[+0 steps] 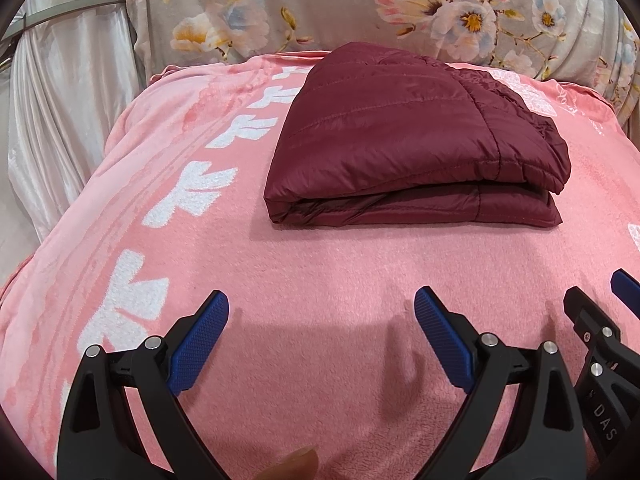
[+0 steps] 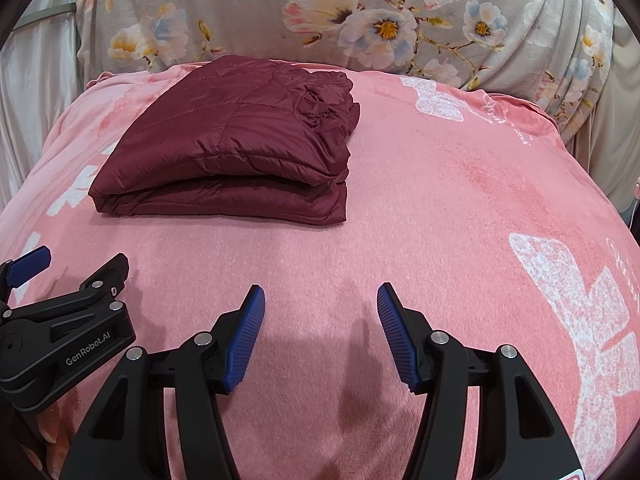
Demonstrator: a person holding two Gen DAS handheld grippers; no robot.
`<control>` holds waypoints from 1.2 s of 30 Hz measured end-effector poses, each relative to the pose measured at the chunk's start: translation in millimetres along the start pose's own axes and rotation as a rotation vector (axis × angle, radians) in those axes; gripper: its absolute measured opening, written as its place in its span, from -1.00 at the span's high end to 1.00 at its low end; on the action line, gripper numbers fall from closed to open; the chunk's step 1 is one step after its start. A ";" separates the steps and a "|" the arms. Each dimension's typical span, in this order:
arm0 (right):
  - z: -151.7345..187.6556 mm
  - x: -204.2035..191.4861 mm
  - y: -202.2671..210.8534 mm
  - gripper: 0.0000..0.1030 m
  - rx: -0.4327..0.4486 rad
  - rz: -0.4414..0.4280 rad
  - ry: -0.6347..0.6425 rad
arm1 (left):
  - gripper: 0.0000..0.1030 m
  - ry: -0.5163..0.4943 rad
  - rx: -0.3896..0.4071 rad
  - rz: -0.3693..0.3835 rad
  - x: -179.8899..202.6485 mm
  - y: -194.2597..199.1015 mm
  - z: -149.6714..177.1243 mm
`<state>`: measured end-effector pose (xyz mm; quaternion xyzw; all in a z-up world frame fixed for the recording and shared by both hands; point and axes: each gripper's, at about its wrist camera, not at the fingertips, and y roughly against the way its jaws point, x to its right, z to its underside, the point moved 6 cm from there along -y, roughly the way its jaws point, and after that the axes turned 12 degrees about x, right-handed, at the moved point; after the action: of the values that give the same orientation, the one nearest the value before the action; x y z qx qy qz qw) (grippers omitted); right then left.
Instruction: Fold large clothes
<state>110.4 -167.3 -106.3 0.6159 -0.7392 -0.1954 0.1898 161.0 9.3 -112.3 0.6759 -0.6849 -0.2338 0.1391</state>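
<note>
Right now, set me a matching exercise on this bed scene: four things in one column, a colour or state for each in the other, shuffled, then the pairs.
Things:
1. jacket
2. blanket
3. left gripper
4. cover behind the bed

Descriptions:
A. pink with white patterns
B. open, holding nothing
C. dark red, folded into a stack
D. grey with flowers

Pairs: 1-C, 2-A, 3-B, 4-D
</note>
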 end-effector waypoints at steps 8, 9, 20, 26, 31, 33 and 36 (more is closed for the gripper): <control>0.0 -0.5 0.0 -0.11 0.001 0.001 0.000 | -0.78 0.000 0.001 -0.001 0.2 0.9 -0.2; 0.1 -0.6 -0.2 -0.11 0.001 0.001 0.000 | -0.78 0.000 0.001 -0.001 0.5 1.1 -0.1; 0.2 -1.4 0.0 -0.11 0.002 0.002 0.000 | -0.77 0.001 0.001 -0.004 2.0 2.3 0.6; -1.5 -2.1 1.2 -0.11 0.005 0.003 0.003 | -0.73 0.001 0.000 -0.006 2.3 3.0 0.5; -2.0 -2.0 1.4 -0.11 0.005 0.004 0.003 | -0.70 0.004 0.003 -0.004 -0.4 2.0 -2.1; -1.9 -1.9 1.4 -0.11 0.006 0.004 0.004 | -0.70 0.006 0.003 -0.005 1.1 1.6 -3.1; -3.0 -1.9 1.3 -0.11 0.007 0.005 0.004 | -0.70 0.005 0.006 -0.005 1.4 1.5 -3.3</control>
<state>111.1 -165.4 -103.1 0.6153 -0.7410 -0.1911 0.1895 161.3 7.5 -109.0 0.6788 -0.6835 -0.2304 0.1380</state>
